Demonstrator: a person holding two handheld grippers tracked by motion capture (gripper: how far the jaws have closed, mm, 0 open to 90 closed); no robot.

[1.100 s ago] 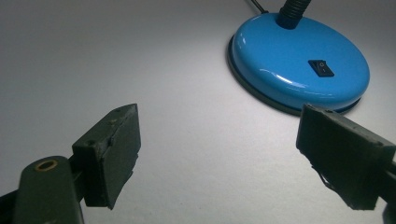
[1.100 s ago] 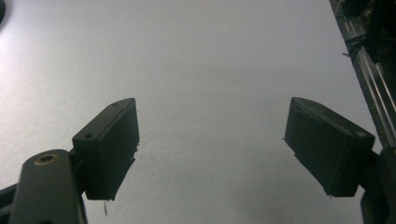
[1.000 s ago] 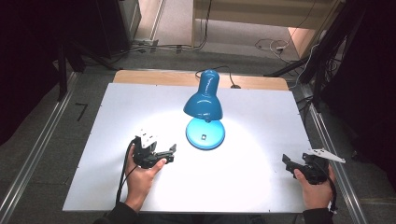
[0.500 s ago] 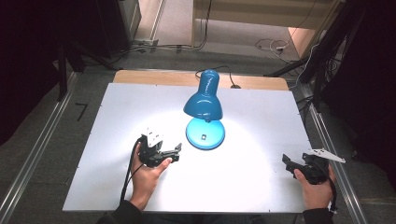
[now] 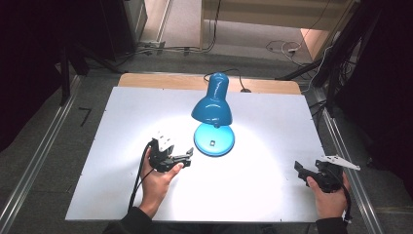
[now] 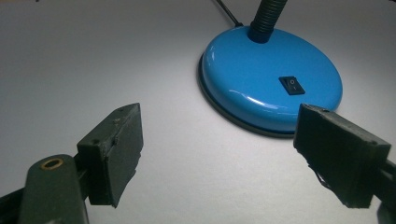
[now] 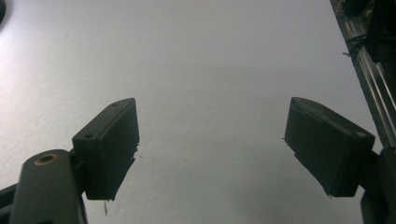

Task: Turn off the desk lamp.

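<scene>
While the blue desk lamp (image 5: 213,117) is standing a little beyond the middle of the white table (image 5: 272,126), its round base (image 5: 214,142) is being lit from above by its own shade (image 5: 212,108), which is tilted down over it. A bright pool of light is being thrown on the table around the base. In the left gripper view a small black rocker switch (image 6: 292,85) is being shown on top of the base (image 6: 271,84), and a black ribbed neck (image 6: 266,16) is rising from its far edge.

The left gripper (image 5: 182,161) is being held just beside the base, at its near left side, with the tips close to the rim but apart from it. Its jaws are being kept wide apart, with nothing between them; in the left gripper view (image 6: 219,154) the base is being seen just ahead, toward the right jaw. The left hand (image 5: 158,183) is being rested on the table behind it, and a black cable (image 5: 139,180) is trailing back from it.

The right gripper (image 5: 304,174) is being held well apart from the lamp, near the right front corner of the table, in the right hand (image 5: 328,197). Its jaws are also being kept spread wide, and in the right gripper view (image 7: 210,149) bare table is lying between them.
</scene>
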